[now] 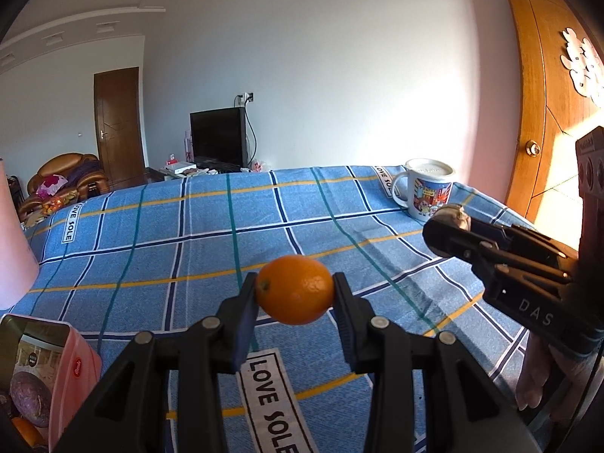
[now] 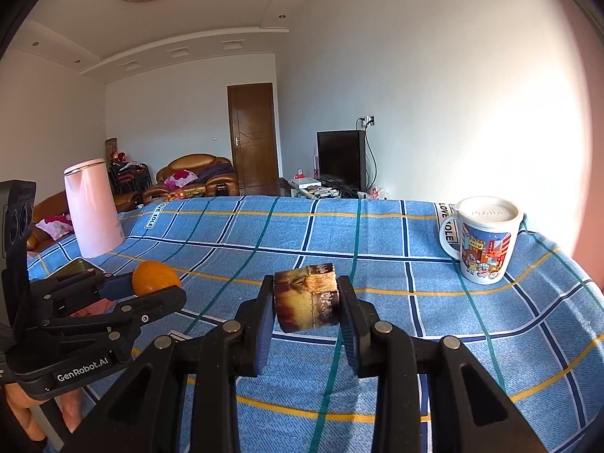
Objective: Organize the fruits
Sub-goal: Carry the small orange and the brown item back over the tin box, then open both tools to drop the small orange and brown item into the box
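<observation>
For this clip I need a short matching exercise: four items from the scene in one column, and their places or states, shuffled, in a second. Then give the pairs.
Items
1. orange
2. brown cylinder piece
3. cartoon mug
4. pink kettle

Places or states
A. stands at the cloth's far left
B. clamped in the right gripper
C. stands on the cloth at the far right
D. clamped in the left gripper

Pairs: 1-D, 2-B, 3-C, 4-A
</observation>
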Available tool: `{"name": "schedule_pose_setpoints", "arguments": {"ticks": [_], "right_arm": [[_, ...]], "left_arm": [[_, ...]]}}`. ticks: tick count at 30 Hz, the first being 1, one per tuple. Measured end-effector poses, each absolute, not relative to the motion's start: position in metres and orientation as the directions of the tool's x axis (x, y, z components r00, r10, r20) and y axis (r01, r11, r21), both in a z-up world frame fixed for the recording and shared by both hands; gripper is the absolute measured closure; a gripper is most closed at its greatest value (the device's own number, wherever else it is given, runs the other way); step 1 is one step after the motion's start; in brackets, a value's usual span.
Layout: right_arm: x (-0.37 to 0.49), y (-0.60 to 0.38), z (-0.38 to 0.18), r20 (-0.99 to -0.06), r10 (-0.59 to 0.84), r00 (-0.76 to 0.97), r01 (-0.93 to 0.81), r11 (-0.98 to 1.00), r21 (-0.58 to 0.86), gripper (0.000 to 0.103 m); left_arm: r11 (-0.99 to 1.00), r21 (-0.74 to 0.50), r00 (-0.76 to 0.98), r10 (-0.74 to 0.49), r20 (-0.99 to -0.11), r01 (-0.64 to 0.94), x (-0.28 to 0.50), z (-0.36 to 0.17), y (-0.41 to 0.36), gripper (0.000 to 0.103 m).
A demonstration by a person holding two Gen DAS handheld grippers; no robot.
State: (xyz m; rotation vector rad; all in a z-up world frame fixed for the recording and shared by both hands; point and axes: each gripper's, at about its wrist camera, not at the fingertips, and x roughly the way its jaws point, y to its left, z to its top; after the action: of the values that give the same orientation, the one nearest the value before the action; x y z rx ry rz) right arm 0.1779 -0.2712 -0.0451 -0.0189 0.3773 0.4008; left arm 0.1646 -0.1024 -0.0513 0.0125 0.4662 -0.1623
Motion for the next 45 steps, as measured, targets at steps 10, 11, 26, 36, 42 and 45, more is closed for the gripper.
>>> {"name": "schedule_pose_setpoints", "arguments": {"ticks": [10, 11, 26, 36, 42, 45], "right_arm": [[0.155, -0.263, -0.042, -0.337, 0.384, 0.860, -0.395, 0.918, 0.036, 0.070], [0.154, -0.263, -0.042, -0.336, 0.385, 0.859, -0.397, 0.917, 0.038, 0.070], [0.125, -0.218, -0.035, -0.326, 0.498, 0.804, -0.503, 0.861, 0.076, 0.070], [0.113, -0.167, -0.026, -0.321, 0.587, 0.743, -0.600, 0.797, 0.069, 0.070], [0.103, -0.131, -0.021, -0.326, 0.638, 0.698, -0.662, 0.748, 0.048, 0.070], [0.100, -0.115, -0.018, -0.329, 0.657, 0.679, -0.686, 0.727, 0.037, 0.070]], "left_arm": [[0.987, -0.034, 0.890, -0.155, -0.429, 0.156, 0.152, -0.051, -0.092, 0.063], [0.987, -0.036, 0.889, -0.158, -0.430, 0.157, 0.150, -0.051, -0.090, 0.063], [0.990, -0.069, 0.902, -0.139, -0.409, 0.121, 0.112, -0.046, -0.047, 0.063], [0.996, -0.079, 0.915, -0.074, -0.396, 0.047, 0.085, -0.043, -0.003, 0.063], [0.995, -0.094, 0.918, -0.020, -0.395, -0.018, 0.069, -0.043, 0.028, 0.063], [0.994, -0.103, 0.919, 0.003, -0.393, -0.048, 0.061, -0.043, 0.042, 0.063]]}}
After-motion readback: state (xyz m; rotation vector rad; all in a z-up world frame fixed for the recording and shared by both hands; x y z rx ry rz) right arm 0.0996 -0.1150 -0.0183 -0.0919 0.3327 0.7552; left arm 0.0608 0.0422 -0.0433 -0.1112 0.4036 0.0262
